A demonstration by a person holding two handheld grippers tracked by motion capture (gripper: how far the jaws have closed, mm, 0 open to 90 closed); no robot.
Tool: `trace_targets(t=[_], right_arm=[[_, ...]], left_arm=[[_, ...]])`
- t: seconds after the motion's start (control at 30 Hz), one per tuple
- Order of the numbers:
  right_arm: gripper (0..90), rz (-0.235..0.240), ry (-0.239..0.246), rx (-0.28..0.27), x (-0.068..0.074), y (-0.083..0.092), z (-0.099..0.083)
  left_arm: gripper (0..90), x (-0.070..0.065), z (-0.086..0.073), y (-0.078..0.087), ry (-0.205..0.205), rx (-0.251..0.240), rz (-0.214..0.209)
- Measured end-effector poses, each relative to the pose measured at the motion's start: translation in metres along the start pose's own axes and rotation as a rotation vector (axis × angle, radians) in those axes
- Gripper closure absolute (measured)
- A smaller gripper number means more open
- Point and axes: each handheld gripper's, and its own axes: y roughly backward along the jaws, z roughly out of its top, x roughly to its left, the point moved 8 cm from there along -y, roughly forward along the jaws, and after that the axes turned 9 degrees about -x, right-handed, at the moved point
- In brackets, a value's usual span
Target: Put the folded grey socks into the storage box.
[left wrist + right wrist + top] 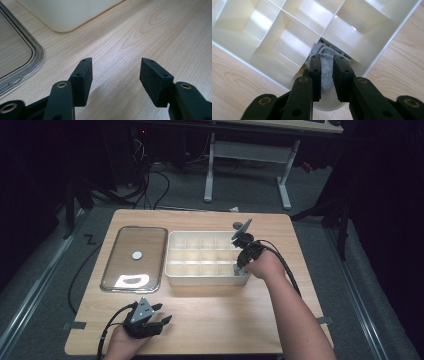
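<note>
— Right gripper (327, 75) first: what's it doing over the corner of the divided box (172, 270)?

— Its jaws stand a little apart with a grey sock (325, 62) running up between them. From the right gripper view I can't tell whether the pads are pressing the cloth or merely flanking it. The sock's lower end bunches in the corner compartment nearest that hand, and part of it rises toward the camera.

— So the sock is in its cell?

— Partly, I'd judge. Some fabric sits above the dividers, so the step looks like tucking it in or letting it drop.

— How would you do it well?

— Keep the jaws straight over that one cell, free the cloth fully before lifting away so nothing snags on the pads, and avoid dragging it across the partition into the neighbouring compartment. A gentle push down with the tips would settle the loose end.

— And the other hand?

— Left gripper (115, 82) rests low at the near edge of the table (150, 37), jaws wide and empty. Beyond it lies the clear lid (134, 257), flat beside the box.
</note>
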Motion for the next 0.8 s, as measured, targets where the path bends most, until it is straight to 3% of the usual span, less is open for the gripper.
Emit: trace_targets(t=[0.23,0.8], right_arm=[[75.4,-0.02,-0.037,-0.081,-0.0045,0.0013,-0.0038],[66.9,0.005,-0.071,-0.206,-0.0008,-0.0006,-0.0103]], left_arm=[[44.3,-0.0002,0.0013,0.0006,0.001,-0.006,-0.002],[44.1,-0.0002,0.0014,-0.0008,0.0,-0.01,-0.001]])
